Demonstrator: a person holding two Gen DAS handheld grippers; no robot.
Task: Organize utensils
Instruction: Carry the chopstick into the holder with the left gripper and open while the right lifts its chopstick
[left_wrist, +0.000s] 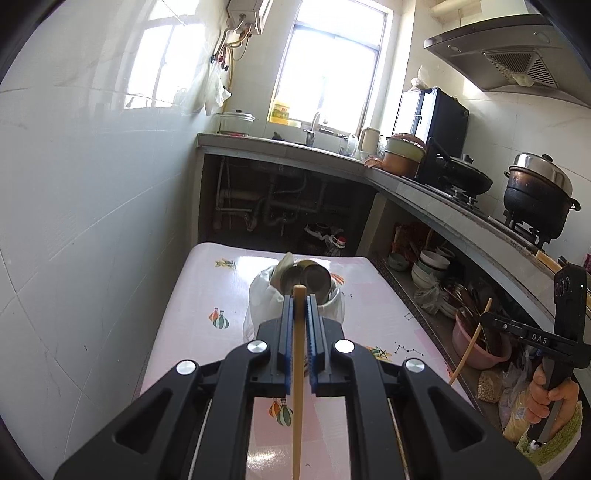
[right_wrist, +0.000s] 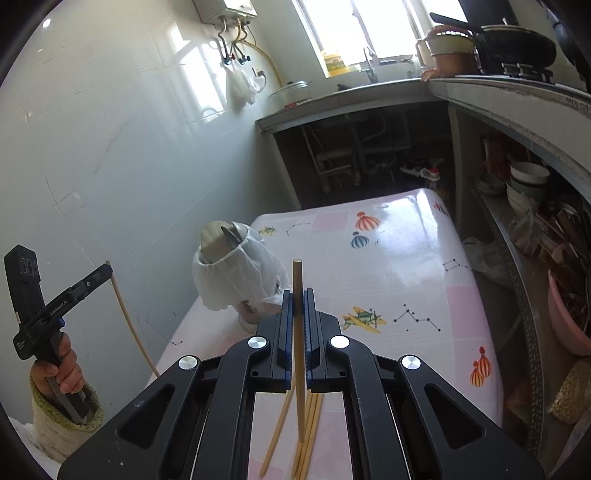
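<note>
Left hand-held gripper clamped on a round wooden chopstick; right hand-held gripper likewise gripping another — above loose pale sticks on glossy pink desk, near bag-lined holder.

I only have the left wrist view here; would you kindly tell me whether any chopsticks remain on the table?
Observer: Yes, several loose chopsticks lie on the table, beneath the right claw.
Operator: Thank you. Is the right claw gripping its chopstick firmly?
Observer: It is shut on an upright chopstick.
Operator: And the holder, what is in it?
Observer: The bag-wrapped utensil holder holds spoons, left of that claw.
</note>
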